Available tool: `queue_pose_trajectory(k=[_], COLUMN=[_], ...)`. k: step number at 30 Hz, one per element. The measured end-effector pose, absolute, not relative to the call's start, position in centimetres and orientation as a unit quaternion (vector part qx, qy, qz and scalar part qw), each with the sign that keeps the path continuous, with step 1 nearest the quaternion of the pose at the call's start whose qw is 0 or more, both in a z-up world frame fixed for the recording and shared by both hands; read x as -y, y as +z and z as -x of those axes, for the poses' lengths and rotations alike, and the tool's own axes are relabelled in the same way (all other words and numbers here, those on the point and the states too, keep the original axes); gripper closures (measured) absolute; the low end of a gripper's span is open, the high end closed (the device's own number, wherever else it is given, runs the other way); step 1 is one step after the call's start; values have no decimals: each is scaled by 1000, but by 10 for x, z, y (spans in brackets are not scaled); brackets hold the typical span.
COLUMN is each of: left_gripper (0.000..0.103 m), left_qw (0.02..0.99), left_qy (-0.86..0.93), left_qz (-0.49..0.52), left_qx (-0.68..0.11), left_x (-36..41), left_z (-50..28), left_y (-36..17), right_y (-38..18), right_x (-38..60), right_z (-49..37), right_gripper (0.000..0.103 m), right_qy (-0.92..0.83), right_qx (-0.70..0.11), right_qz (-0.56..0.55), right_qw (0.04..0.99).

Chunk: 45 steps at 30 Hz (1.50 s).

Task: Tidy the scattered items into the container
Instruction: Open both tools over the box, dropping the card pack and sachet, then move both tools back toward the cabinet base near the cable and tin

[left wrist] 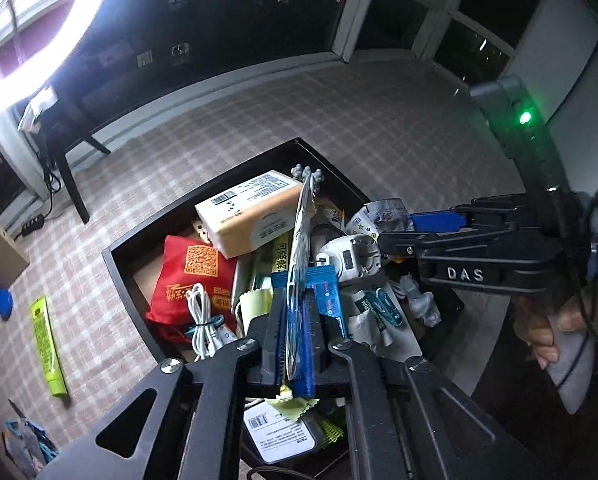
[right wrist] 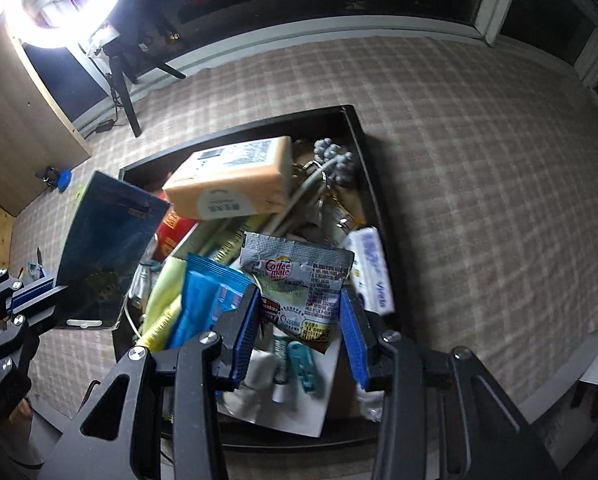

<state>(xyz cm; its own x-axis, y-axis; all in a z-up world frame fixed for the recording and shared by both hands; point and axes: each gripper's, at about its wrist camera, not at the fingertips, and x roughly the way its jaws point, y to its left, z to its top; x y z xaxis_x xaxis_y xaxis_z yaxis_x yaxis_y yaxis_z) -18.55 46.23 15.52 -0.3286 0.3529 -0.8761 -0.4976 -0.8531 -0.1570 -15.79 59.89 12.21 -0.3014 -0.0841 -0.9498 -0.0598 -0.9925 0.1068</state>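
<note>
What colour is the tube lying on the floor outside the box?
Bright yellow-green; the tube shows best in the left wrist view.

container's point(right wrist: 363, 152) near edge hidden behind the right claw point(right wrist: 299, 336)

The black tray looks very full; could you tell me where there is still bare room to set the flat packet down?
Little bare floor shows in the black tray: only its far corner behind the tan box. The middle and near end are piled. The left tongs hold the flat packet; the checked mat beside the tray is free.

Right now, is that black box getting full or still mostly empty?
Nearly full. The black box is heaped with packets: a tan tissue pack lies tilted atop the pile, and a Coffee-mate sachet rests on others.
</note>
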Motion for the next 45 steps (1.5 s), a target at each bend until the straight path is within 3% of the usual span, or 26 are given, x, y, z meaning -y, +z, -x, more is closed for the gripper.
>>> queue_pose_trajectory(k=[2,5,22,40,45], left_gripper=[49,52,52,52,52], left_qw=[254,251,155,-18,-61], left_qy=[816,819,838,849,848], left_qz=[515,512,521,527,524], left_qx=[-66,-64,-52,27,49], left_x=[-463,-459,-370,-156,-93], left_z=[186,186,173,181,199], left_y=[156,159,147,128,116], right_y=[124,127,123,128,120], right_x=[-601,-604,-557,-381,-319], right_z=[156,154,158,203,225], right_gripper=[58,52,52,52,46], right_qy=[-805,-807,-812,-822,-813], right_qx=[58,55,43,-9,-22], right_qz=[-590,-587,-580,-554,-555], right_qw=[9,0,38,132,175])
